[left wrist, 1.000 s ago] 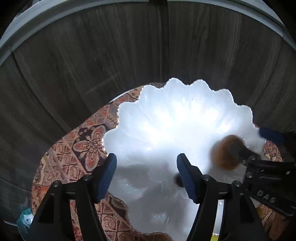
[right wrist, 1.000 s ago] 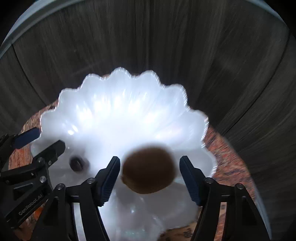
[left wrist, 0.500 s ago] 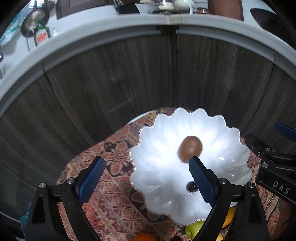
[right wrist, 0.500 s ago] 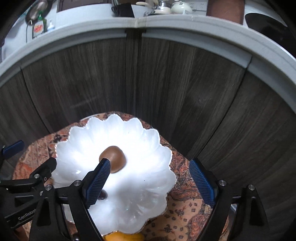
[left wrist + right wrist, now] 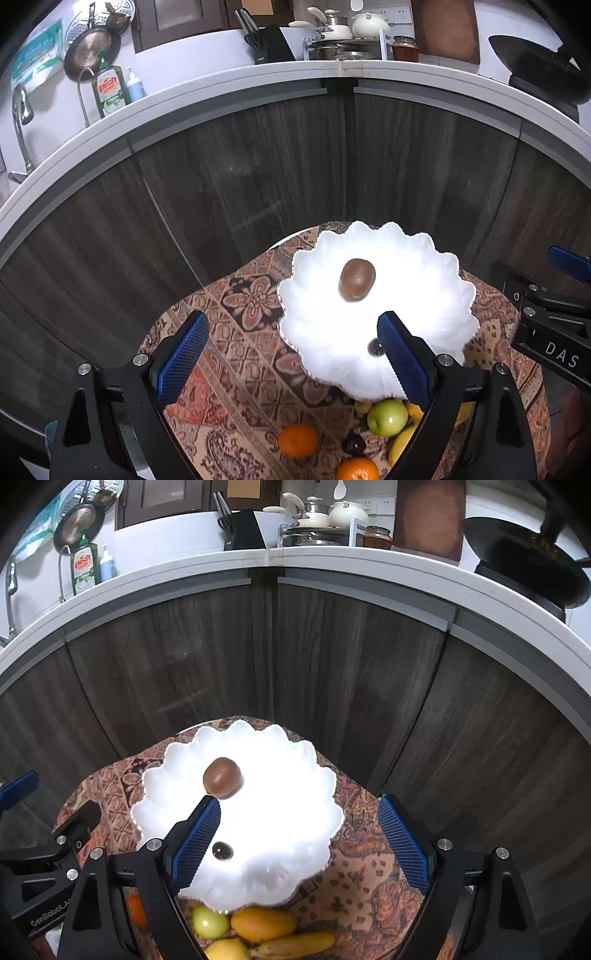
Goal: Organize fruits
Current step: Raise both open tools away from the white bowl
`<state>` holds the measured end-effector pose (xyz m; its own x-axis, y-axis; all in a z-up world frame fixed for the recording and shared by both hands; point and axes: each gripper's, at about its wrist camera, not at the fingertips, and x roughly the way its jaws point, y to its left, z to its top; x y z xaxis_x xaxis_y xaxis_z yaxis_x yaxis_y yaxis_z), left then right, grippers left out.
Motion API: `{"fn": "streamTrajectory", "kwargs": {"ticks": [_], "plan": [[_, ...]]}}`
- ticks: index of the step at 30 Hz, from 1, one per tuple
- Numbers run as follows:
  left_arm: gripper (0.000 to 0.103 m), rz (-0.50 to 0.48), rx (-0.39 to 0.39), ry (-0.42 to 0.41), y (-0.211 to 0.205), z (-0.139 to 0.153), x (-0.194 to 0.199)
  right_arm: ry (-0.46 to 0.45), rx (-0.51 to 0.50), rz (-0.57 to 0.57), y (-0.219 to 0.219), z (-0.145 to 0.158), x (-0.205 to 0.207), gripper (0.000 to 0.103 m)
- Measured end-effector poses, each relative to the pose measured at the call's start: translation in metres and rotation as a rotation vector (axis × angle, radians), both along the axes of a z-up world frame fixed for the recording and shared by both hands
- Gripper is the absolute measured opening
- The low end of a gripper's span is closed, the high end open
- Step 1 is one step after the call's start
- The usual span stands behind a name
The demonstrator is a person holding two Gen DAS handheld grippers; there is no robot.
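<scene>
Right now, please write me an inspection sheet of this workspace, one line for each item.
Surface: small table under a patterned cloth.
Job's things: white scalloped bowl holds a brown kiwi and a small dark fruit; outside it, near edge, lie a green apple, two oranges, a mango and a banana.
Clutter: nothing seen.
Grippers: left claw open, empty; right claw open, empty.
Cables: nothing seen.
Surroundings: dark wood cabinet fronts; counter with dish soap bottle, pots, knife block.
</scene>
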<state>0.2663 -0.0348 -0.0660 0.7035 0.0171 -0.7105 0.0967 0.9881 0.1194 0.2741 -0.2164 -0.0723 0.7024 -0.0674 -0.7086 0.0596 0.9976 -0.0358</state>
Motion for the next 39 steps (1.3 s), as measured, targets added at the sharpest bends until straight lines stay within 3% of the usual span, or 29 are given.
{"fn": "streamTrajectory", "kwargs": {"ticks": [19, 39], "plan": [[0.093, -0.011, -0.02, 0.004, -0.002, -0.007, -0.058, 0.018, 0.026, -0.004, -0.007, -0.006, -0.053, 0.088], [0.093, -0.036, -0.007, 0.062, -0.011, -0.063, -0.089, 0.097, 0.001, -0.02, -0.011, -0.053, -0.083, 0.088]]}}
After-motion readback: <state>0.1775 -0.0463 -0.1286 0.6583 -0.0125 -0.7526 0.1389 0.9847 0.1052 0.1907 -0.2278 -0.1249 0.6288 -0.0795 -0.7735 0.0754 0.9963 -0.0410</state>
